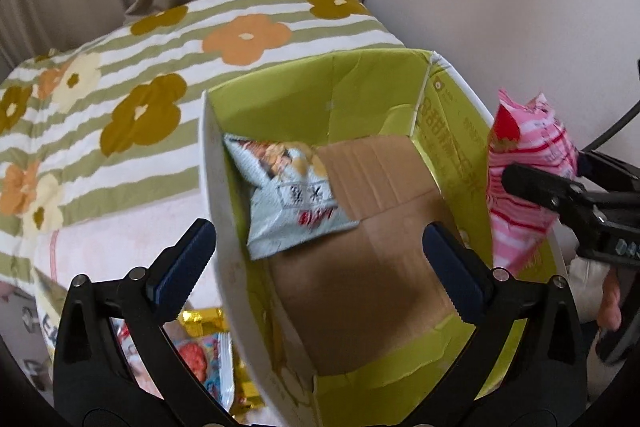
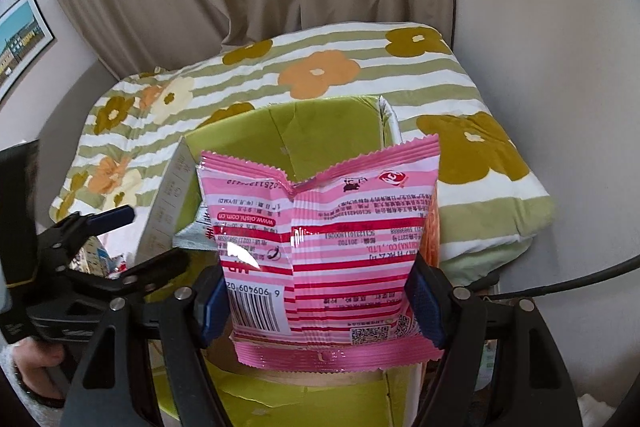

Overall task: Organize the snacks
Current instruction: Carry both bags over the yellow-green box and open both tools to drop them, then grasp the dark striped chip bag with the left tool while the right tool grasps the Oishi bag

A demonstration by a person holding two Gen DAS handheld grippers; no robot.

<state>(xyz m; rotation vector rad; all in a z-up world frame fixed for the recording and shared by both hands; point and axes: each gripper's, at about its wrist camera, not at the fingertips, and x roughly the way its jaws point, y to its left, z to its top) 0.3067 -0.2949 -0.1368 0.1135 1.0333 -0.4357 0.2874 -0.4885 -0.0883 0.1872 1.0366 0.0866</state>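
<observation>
- Risking a miss: pink-and-white striped foil snack bag [image 2: 324,247] hanging over near edge of open green-lined cardboard box [image 1: 372,99], so letting go too soon meaning bag catching on rim or dropping outside box.
- Risking slip too: glossy puffy foil, pinched only at sides, bag possibly twisting out.
- Risking bump w/ left gripper [image 1: 320,259], hovering just above same box.
- Right gripper [image 2: 324,301] clamping striped bag by both side edges, jaws about bag-width apart.
- Left gripper gaping wide, holding nothing, touching nothing.
- Pale grey-blue crinkled snack packet [image 1: 288,195] lying inside box, against left wall.
- Gold-and-blue wrapped snacks [image 1: 208,347] waiting outside box, left of it.
</observation>
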